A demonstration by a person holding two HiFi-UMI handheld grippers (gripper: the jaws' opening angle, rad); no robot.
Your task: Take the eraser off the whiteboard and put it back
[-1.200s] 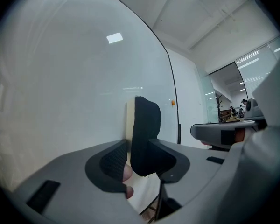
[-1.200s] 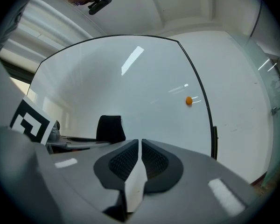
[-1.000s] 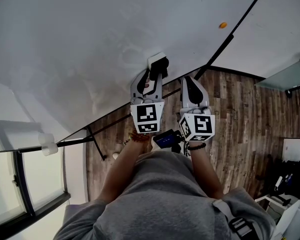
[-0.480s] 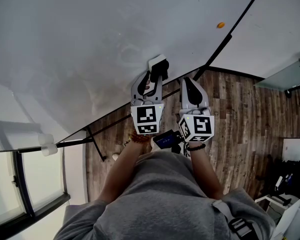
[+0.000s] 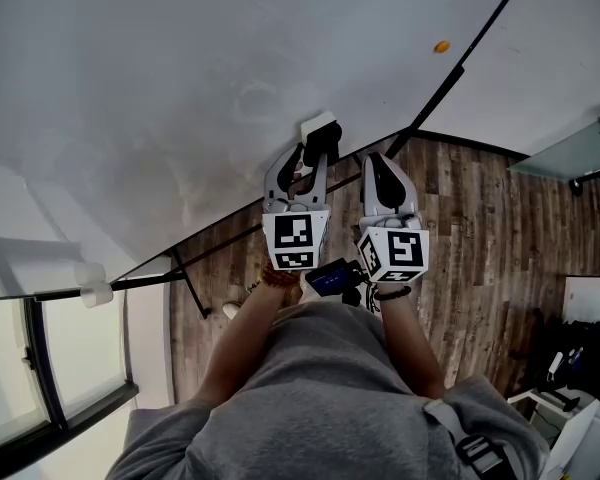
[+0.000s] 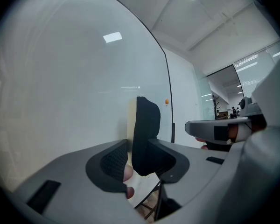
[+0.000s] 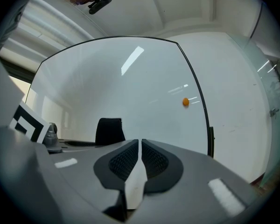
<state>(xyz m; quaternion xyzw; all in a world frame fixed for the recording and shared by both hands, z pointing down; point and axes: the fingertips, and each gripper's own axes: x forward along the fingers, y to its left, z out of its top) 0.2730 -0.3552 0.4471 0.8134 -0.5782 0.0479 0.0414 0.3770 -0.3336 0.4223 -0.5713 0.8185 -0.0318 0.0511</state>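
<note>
big whiteboard fills most of the head view, with dark wood floor on the near right and a glass panel off at the far right edge.

left tool is clamped on the eraser. the black body sits upright between the two pads, and the pale felt side faces the board. it's right up at the board surface, in the lower middle part of it, a bit left of the board's black right edge. can't really tell if the felt is actually touching the board or just a hair off it.

right tool is just beside the left one, on its right, pointing at the board too. its pads are pinched together with nothing in them, only a thin slit between.

further out, a little orange magnet is stuck up near the board's right edge, well apart from both tools.
</note>
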